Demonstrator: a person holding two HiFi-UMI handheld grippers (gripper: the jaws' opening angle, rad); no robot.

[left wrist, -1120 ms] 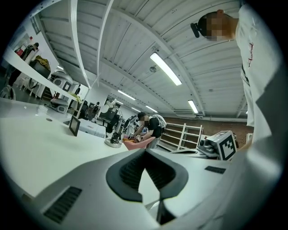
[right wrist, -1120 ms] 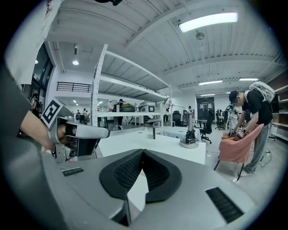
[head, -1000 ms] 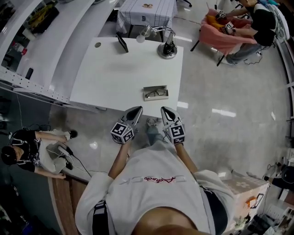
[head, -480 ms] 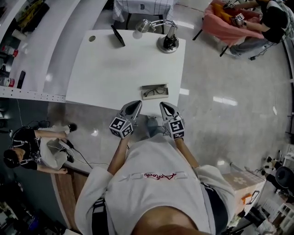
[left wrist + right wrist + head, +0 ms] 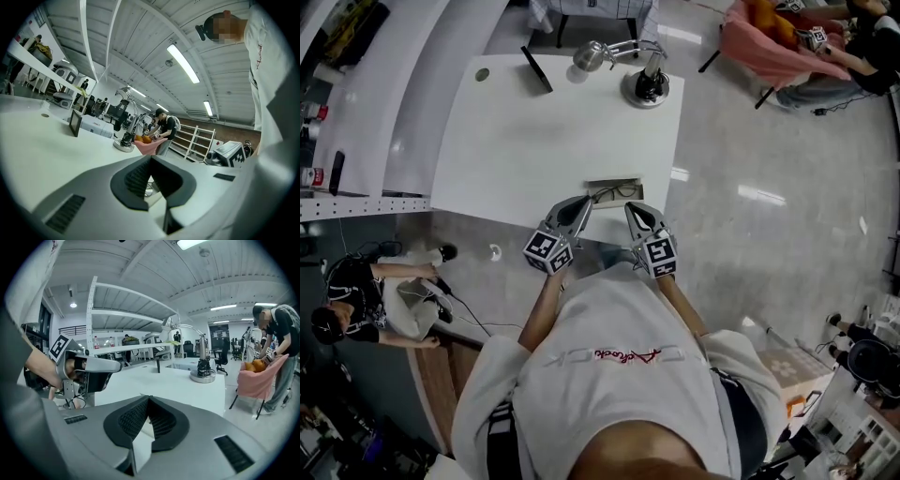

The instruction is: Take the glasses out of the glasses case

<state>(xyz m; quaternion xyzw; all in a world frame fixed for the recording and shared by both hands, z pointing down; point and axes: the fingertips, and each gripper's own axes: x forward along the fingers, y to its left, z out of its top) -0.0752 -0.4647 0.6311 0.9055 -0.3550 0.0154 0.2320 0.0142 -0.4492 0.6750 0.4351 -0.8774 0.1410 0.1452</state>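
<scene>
The open grey glasses case [image 5: 614, 192] lies at the front edge of the white table [image 5: 553, 122], and the dark-framed glasses [image 5: 618, 194] are inside it. My left gripper [image 5: 581, 202] is shut and empty, its tip just left of the case's near corner. My right gripper [image 5: 632, 207] is also shut and empty, its tip just right of the case's near edge. In the left gripper view the jaws [image 5: 151, 158] meet at the tip, with a bit of the glasses' wire showing below them. In the right gripper view the jaws [image 5: 149, 398] are closed too, with the left gripper [image 5: 89, 369] at the left.
A desk lamp on a round base [image 5: 642, 84] and a small black stand [image 5: 536, 70] sit at the table's far edge. A person sits at a pink chair [image 5: 787, 47] at the far right. Another person [image 5: 366, 305] crouches on the floor at the left.
Both grippers have moved forward and a little down toward the table. Their tips now reach the front edge on either side of the case. Both stayed shut.
</scene>
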